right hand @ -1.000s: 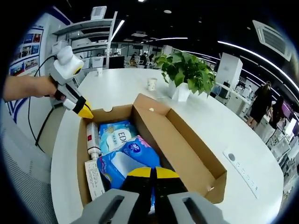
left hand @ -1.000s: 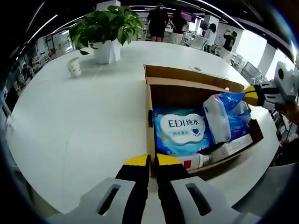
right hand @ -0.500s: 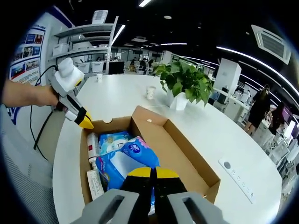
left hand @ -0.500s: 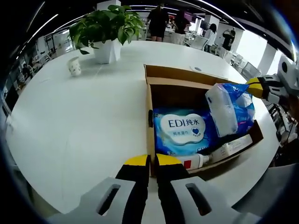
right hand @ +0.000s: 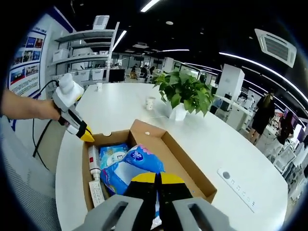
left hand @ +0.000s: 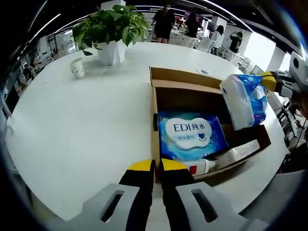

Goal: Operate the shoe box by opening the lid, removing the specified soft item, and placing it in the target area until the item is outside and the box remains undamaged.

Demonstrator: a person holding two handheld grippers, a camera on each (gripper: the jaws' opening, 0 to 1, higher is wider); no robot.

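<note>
"EDI" followed by the characters "纯水" is printed in blue on the white label of the wipes pack (left hand: 190,134), which lies flat inside the shoe box (left hand: 161,76). The smaller line beneath cannot be read.

brown cardboard shoe box (left hand: 159,103); blue-white tissue pack (left hand: 244,99); yellow-tipped black tongs (left hand: 155,167); white table (left hand: 82,125).

Potted plant (left hand: 111,30) & paper cup (left hand: 76,68) on white table (left hand: 77,130).
</note>
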